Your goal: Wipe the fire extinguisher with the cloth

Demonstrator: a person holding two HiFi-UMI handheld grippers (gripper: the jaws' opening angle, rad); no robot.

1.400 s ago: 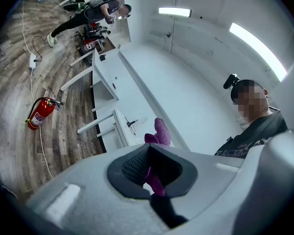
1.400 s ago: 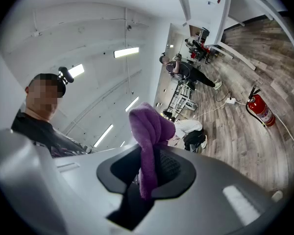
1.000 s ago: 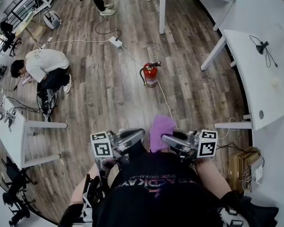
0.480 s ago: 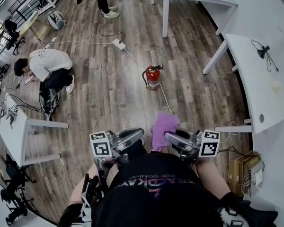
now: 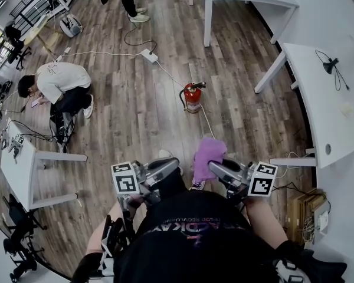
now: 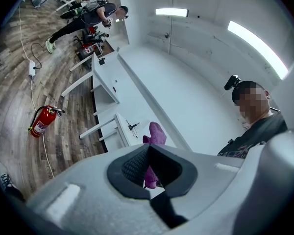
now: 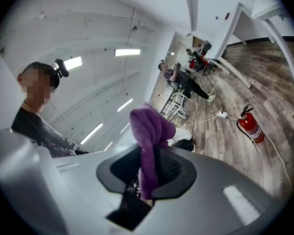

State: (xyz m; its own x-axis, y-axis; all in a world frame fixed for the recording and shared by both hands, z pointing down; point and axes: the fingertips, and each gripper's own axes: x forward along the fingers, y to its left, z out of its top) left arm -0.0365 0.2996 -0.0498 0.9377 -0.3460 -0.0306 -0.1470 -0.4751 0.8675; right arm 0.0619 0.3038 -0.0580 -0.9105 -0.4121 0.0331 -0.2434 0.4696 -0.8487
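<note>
The fire extinguisher [image 5: 192, 96] stands upright on the wood floor [image 5: 135, 117]. Well apart from the fire extinguisher, the right gripper [image 5: 219, 168] grips a purple cloth [image 5: 207, 156]; the left gripper [image 5: 167, 170] is alongside.

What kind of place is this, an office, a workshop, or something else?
Probably an office-like workroom or lab rather than a home. Plain white tables stand along the walls, a power strip lies on the wood-plank floor, and a red fire extinguisher stands out in the open.

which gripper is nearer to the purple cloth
right. the right gripper is clamped on the purple cloth, which bunches out past its tips. the left gripper is shut and empty, off to the cloth's left and not touching it.
</note>
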